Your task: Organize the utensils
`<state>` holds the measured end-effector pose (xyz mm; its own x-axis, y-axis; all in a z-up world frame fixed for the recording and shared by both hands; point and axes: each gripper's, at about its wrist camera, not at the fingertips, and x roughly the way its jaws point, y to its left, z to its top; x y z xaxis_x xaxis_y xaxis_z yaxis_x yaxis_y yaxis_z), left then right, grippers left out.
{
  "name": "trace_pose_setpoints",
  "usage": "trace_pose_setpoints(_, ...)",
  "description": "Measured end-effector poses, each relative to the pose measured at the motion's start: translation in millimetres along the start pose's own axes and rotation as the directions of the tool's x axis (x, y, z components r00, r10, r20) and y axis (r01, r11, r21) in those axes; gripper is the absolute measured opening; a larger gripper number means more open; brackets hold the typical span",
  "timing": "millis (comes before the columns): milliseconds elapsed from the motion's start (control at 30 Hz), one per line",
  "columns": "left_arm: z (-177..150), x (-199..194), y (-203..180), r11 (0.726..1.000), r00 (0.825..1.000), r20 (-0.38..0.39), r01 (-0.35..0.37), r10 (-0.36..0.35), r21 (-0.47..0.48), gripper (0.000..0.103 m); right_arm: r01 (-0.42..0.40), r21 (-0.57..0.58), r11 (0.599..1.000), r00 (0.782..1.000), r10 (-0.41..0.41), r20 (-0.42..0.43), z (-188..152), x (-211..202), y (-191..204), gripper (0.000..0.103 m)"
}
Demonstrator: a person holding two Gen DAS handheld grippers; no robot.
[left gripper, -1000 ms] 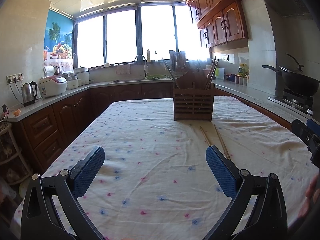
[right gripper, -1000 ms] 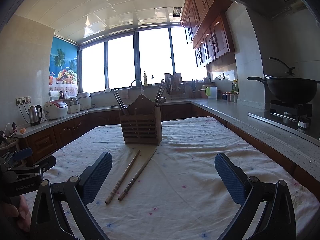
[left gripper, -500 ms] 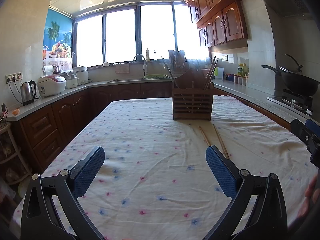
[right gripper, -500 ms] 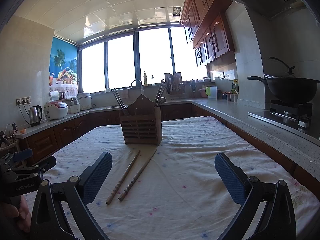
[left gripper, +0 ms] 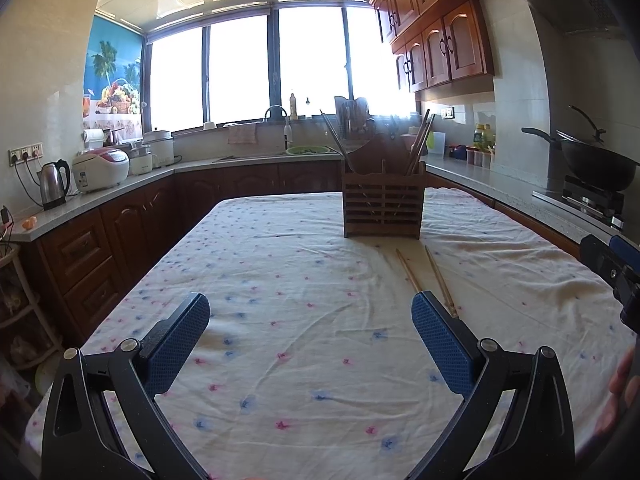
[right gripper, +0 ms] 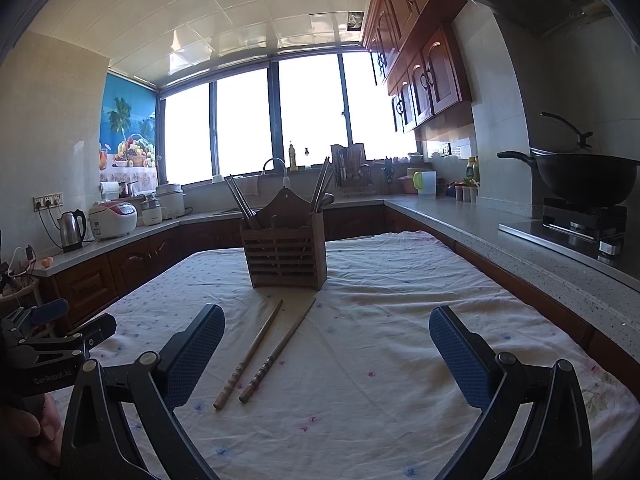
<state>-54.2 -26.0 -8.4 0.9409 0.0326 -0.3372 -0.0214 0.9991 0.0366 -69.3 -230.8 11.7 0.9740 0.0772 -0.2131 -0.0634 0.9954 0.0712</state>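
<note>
Wooden cabinets and a stone worktop ring the kitchen, with a black wok (right gripper: 588, 178) on the stove at the right and a rice cooker (left gripper: 102, 168) beside a steel kettle (left gripper: 54, 184) at the left. Inside that ring stands the table (left gripper: 280, 264), covered by a pale cloth dotted with small pink and blue flowers. Toward its far end sits the slatted wooden utensil holder (right gripper: 285, 256), upright, with several chopsticks leaning out of its left and right compartments. Just in front of the holder two loose chopsticks (right gripper: 260, 354) lie flat on the cloth, side by side and nearly parallel, their thin tips pointing toward the holder and their grooved thick ends nearest the right gripper (right gripper: 326, 346). That gripper hovers above the cloth with its blue-padded fingers spread wide and nothing between them; the chopsticks lie ahead, closer to its left finger. The left gripper (left gripper: 310, 326) also has its fingers spread wide and empty over bare cloth, and in its view the chopsticks run down to just beside its right finger (left gripper: 440, 344). Part of a hand (right gripper: 28, 428) grips the left tool's handle.
</note>
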Motion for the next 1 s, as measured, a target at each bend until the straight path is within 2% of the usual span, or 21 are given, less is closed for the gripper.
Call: trace_pose_setpoints(1000, 7.3, 7.5, 1.1, 0.999, 0.998, -0.032, 0.047, -0.048, -0.01, 0.103, -0.016, 0.022, 1.0, 1.0, 0.017, -0.021, 9.5, 5.0, 1.1, 0.103)
